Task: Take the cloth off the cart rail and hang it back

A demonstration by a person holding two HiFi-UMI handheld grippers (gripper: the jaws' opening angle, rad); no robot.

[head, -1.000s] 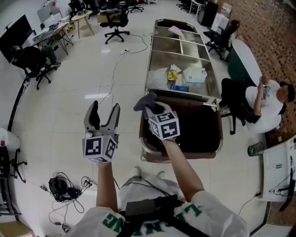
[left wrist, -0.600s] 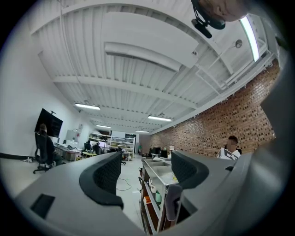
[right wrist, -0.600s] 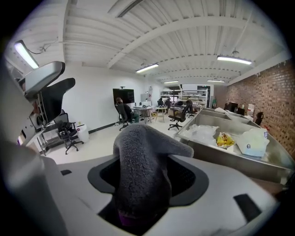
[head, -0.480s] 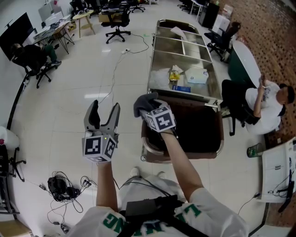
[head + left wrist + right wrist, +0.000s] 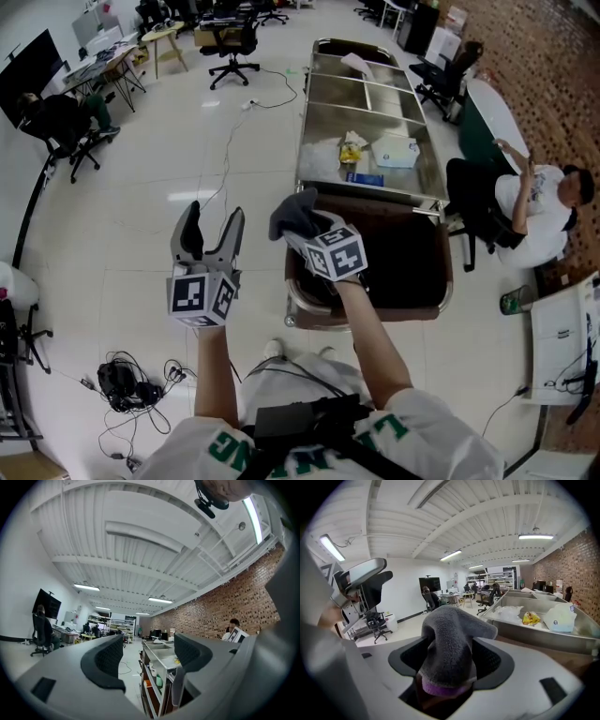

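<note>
Although its jaws stand spread wide, the right gripper point(image 5: 452, 662) has the grey fleece cloth with a purple hem point(image 5: 451, 630) bunched loosely between its pads, slumped there rather than pinched. Just below and beyond it lies the rounded tubular rail point(image 5: 403, 317) at the near end of the long stainless-steel cart point(image 5: 300, 150), running crosswise to the gripper. The left gripper point(image 5: 213, 225), spread and empty, hangs farther off over the floor, so the right looks better placed to rehang.
</note>
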